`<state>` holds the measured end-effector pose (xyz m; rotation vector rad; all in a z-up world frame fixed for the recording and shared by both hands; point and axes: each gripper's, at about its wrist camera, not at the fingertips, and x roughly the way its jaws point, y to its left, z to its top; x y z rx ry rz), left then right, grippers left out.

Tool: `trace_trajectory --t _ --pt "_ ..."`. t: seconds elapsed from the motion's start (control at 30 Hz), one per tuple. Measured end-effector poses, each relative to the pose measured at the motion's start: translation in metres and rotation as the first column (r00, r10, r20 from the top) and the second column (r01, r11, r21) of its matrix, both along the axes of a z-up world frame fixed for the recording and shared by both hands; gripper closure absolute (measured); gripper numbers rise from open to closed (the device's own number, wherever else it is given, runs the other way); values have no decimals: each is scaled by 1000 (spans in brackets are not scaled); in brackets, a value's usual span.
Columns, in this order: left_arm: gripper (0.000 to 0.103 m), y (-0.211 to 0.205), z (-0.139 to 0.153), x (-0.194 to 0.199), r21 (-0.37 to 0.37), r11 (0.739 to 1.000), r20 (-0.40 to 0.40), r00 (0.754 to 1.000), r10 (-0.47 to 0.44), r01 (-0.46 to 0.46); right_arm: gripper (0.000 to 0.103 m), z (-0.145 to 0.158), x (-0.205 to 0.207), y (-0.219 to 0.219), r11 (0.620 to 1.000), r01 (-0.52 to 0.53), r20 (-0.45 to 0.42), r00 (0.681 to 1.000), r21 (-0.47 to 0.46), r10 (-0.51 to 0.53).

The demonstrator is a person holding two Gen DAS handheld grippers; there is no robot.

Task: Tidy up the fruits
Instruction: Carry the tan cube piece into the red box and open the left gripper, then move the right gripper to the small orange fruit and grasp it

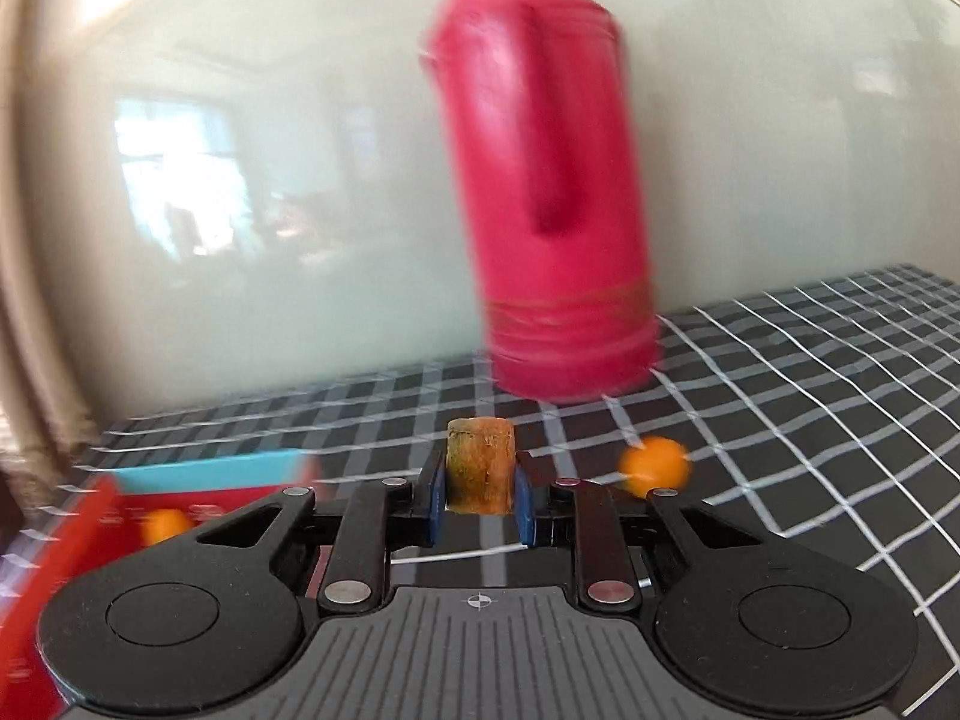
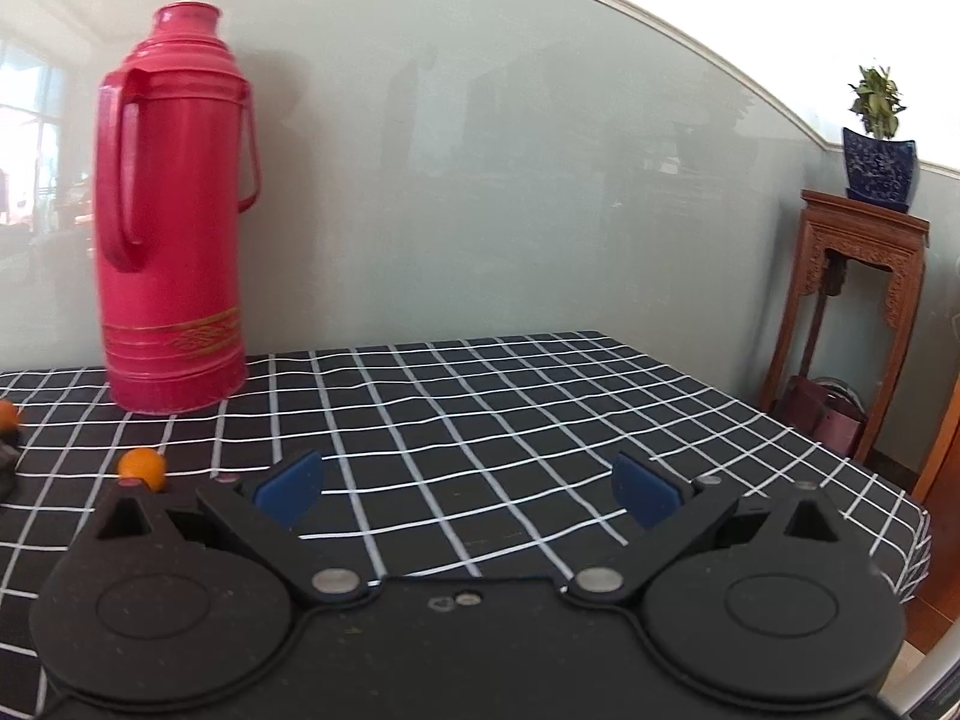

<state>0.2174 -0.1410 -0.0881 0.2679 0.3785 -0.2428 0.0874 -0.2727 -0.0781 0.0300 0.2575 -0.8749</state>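
Note:
My left gripper (image 1: 480,489) is shut on a small brownish-orange chunk of fruit (image 1: 480,462), held above the checked tablecloth. A small orange fruit (image 1: 654,464) lies on the cloth to its right. A red box with a light blue edge (image 1: 204,471) sits at the lower left with another orange fruit (image 1: 165,525) in it. The left view is blurred. My right gripper (image 2: 468,489) is open and empty over the cloth. An orange fruit (image 2: 142,467) lies to its left, and another (image 2: 7,414) shows at the left edge.
A tall red thermos (image 1: 540,180) stands on the table near the pale wall; it also shows in the right wrist view (image 2: 171,210). The table's right edge (image 2: 888,504) drops off beside a carved wooden stand (image 2: 852,312) with a potted plant (image 2: 879,144).

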Motion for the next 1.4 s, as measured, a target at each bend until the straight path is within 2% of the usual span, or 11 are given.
trace_trajectory --t 0.13,0.33,0.53,0.63,0.7,0.73,0.77,0.83,0.97,1.13,1.4 --pt "80 42 6 4 7 992 7 992 123 -123 6 -2 8 15 999 -51 -19 999 -14 50" --pt "80 102 0 23 19 957 -58 955 291 -290 6 -3 19 41 991 -126 -45 991 -45 124" --pt "80 135 -5 30 11 929 -118 922 368 -370 6 -4 30 60 981 -181 -60 982 -66 177" --pt "79 138 -10 29 28 928 -134 919 372 -371 6 -6 37 68 975 -212 -78 975 -65 207" --pt "73 140 -10 26 20 931 -141 921 364 -365 6 -8 43 72 970 -236 -90 969 -63 230" --pt "60 143 -9 24 10 931 -141 922 362 -364 6 -8 46 74 967 -247 -96 966 -62 241" --pt "40 144 -7 21 3 930 -133 921 365 -368 6 -9 49 76 964 -257 -101 963 -62 250" --pt "26 147 -1 14 -4 925 -91 921 379 -381 6 -9 54 78 960 -274 -109 958 -58 267" --pt "22 157 10 4 -33 922 -54 922 383 -385 6 -11 64 79 949 -314 -122 943 -32 308" --pt "20 176 11 -6 -57 904 -49 905 422 -424 6 -12 80 71 929 -366 -125 921 45 369" --pt "14 207 14 -18 -69 841 24 842 539 -536 9 -19 116 54 901 -404 -123 897 158 424"
